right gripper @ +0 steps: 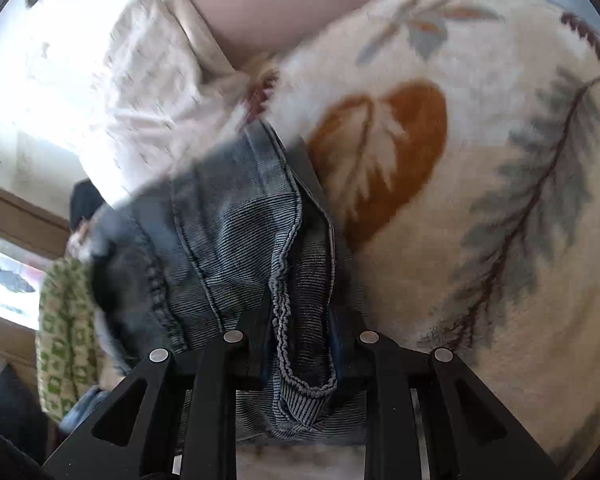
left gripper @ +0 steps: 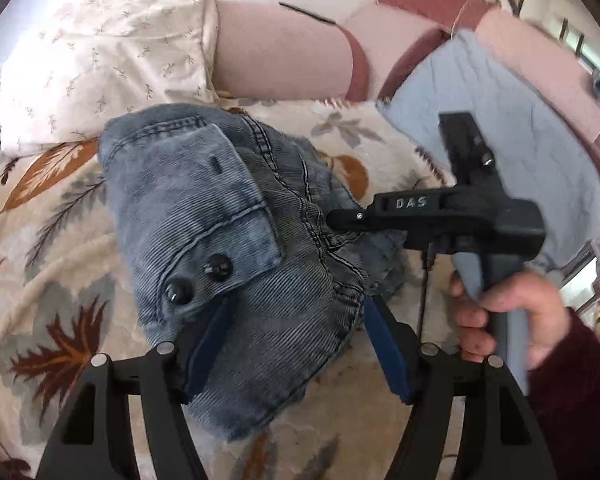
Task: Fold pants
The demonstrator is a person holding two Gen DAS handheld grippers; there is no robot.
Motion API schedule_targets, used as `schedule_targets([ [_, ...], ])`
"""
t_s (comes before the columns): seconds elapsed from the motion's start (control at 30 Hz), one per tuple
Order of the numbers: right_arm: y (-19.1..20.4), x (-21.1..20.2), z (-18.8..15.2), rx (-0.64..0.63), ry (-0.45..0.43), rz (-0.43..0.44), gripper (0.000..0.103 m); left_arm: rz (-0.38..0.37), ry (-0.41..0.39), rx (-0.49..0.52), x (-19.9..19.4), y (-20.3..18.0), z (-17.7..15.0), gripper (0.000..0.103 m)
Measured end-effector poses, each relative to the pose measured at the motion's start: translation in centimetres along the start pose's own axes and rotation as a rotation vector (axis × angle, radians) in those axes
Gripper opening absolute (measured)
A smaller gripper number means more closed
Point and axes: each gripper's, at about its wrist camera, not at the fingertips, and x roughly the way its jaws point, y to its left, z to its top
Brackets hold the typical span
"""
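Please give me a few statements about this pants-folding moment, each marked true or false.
1. The pants are blue corduroy. True.
2. The pants lie on a bare wooden table. False: they lie on a leaf-patterned blanket.
3. The right tool has pants fabric bunched between its fingers. True.
4. A cream pillow sits beyond the pants. True.
5. The left tool points away from the pants. False: its blue fingers straddle the fabric.
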Motion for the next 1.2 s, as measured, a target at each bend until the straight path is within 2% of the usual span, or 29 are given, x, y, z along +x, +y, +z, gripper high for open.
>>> schedule_targets([
  [0.07, 0.4, -0.4, 0.1, -0.010, -0.003, -0.004, 0.025, 0.025, -0.028, -0.018, -1.7, 1.0, -0.1, 0.071],
  [0.1, 0.5, -0.8, 0.2, -0.010, -0.004, -0.013, 0.031, 0.050, -0.047, -0.019, -2.7, 1.5, 0.1, 0.071],
  [0.2, 0.4, -2.4, 0.6, -0.006, -0.021, -0.060, 0.043, 0.159, -0.068, -0.003, -4.5, 3.1, 1.1, 0.071],
  [0.27, 0.9, -4.2, 0.8, -0.009, -0.087, -0.062, 0.045, 0.206, -0.082, -0.003, -4.8, 3.8, 1.9, 0.071],
  [0.4, 3.7, -8.0, 0.6, -0.121, -0.290, 0.044, 0.052, 0.262, -0.085, -0.030, -3.6, 4.7, 3.7, 0.071],
  [0.47, 5.6, -8.0, 0.2, -0.199, -0.314, 0.083, 0.052, 0.298, -0.076, -0.052, -2.4, 5.1, 4.3, 0.071],
  [0.53, 7.1, -6.6, 0.1, -0.236, -0.299, 0.085, 0.049, 0.308, -0.056, -0.076, -0.9, 5.5, 4.7, 0.071],
  [0.6, 8.0, -4.9, -0.1, -0.279, -0.263, 0.065, 0.043, 0.343, -0.045, -0.080, 0.3, 5.7, 4.8, 0.071],
  [0.73, 8.9, -2.1, 0.0, -0.316, -0.214, 0.025, 0.042, 0.388, -0.011, -0.081, 2.6, 6.2, 5.1, 0.072],
  [0.8, 8.5, -0.8, -0.3, -0.314, -0.176, 0.015, 0.042, 0.400, 0.018, -0.086, 3.8, 6.8, 5.4, 0.076],
  [0.9, 8.2, 1.5, -0.1, -0.312, -0.132, -0.031, 0.043, 0.396, 0.050, -0.114, 5.1, 8.0, 5.9, 0.084],
  [1.07, 6.6, 3.5, 0.6, -0.280, -0.081, -0.021, 0.047, 0.386, 0.075, -0.171, 6.8, 9.8, 5.9, 0.103],
  [1.2, 6.6, 3.2, 0.6, -0.285, -0.066, -0.009, 0.048, 0.308, 0.067, -0.257, 5.5, 10.6, 5.3, 0.100],
])
